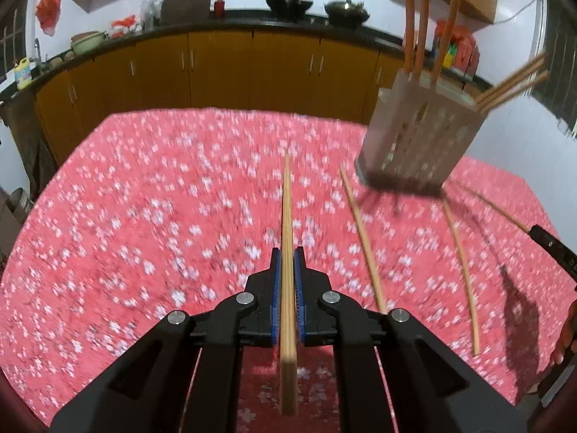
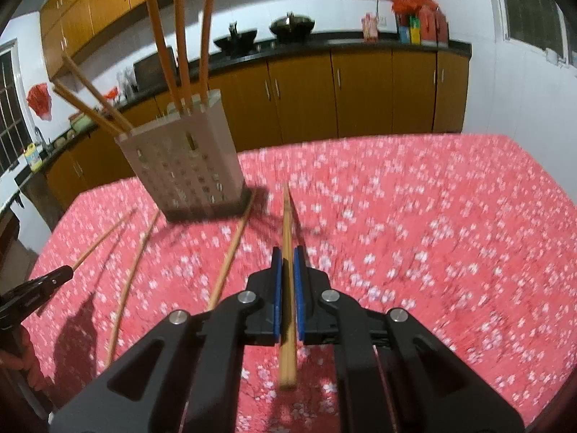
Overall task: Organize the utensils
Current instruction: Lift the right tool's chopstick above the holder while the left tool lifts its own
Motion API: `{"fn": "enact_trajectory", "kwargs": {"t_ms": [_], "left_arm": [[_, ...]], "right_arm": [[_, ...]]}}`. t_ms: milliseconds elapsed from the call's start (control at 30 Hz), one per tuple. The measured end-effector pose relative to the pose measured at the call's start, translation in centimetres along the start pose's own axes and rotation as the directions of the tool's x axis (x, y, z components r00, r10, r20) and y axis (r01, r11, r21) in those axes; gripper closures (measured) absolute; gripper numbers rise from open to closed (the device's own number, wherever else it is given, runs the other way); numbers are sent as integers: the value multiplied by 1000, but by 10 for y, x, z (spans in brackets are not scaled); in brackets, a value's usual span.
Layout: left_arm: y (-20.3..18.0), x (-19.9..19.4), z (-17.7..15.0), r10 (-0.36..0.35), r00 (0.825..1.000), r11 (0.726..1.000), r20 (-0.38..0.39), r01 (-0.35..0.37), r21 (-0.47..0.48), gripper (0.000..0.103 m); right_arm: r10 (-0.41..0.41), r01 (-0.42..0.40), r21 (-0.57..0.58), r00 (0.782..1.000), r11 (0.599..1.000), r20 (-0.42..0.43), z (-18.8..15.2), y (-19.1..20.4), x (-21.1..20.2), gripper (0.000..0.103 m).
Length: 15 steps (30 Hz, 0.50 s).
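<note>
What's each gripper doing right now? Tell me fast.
Left gripper: closed on a chopstick.
Right gripper: closed on another chopstick.
</note>
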<state>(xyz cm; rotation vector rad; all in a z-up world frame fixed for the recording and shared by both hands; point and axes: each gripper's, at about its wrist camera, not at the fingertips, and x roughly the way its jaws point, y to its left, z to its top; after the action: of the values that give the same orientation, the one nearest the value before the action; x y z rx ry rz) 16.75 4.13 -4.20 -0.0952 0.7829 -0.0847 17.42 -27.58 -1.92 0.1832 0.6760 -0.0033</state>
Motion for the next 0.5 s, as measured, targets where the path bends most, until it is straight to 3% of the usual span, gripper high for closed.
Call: {"fn": "enact_trajectory", "kwargs": {"t_ms": [300,500], "left_arm": [[1,-55,37,-35,984,999,173,39,-23,95],[-4,-70,53,-53,972,998,228,61,-26,95]], "right_arm": [[21,-21,-1,985,1000,171,31,3,-45,95],[21,-22,-1,974,1000,227,42,5,-59,95]]}}
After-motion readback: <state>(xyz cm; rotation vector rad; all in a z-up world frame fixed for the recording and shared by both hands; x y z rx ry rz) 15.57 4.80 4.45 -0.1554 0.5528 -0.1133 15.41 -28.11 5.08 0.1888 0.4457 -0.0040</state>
